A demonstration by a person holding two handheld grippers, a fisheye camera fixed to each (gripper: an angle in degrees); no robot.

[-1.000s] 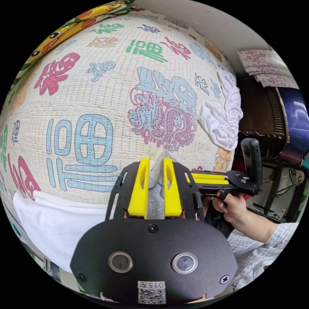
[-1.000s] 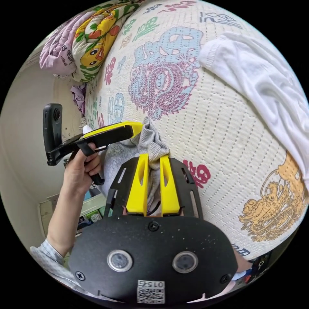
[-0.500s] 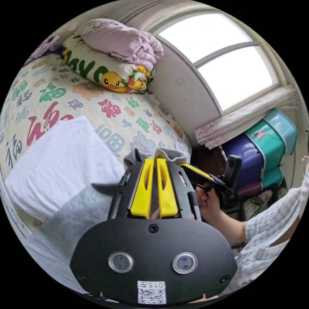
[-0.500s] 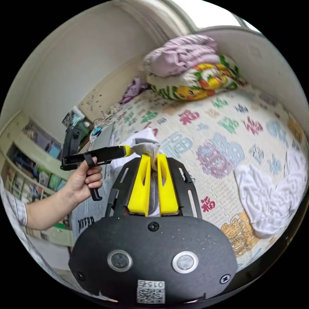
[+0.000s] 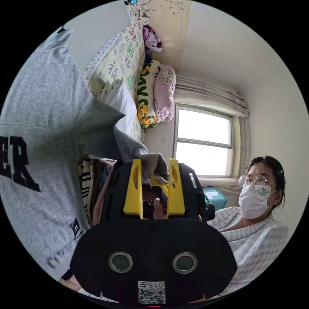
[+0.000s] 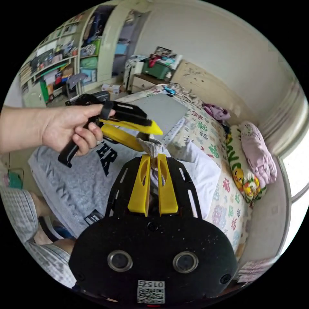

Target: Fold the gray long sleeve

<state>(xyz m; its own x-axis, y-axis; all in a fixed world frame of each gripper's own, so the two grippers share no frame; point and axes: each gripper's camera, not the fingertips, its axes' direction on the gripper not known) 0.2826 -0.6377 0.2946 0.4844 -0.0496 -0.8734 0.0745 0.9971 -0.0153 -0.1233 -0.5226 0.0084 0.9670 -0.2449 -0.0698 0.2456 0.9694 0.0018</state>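
The gray long sleeve (image 6: 70,183) hangs in the air beside the bed (image 6: 206,135), held up at one bunched edge. The right gripper (image 6: 154,161) is clamped narrow on that bunch. The left gripper (image 5: 154,165) has its jaws spread wide — the cloth sits between them, seemingly loose, though its grip is hard to judge. A hand (image 6: 69,128) holds the left gripper.

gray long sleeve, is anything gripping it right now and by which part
The right gripper is shut on a bunched edge of the gray long sleeve; the left gripper's jaws stand apart around that bunch.
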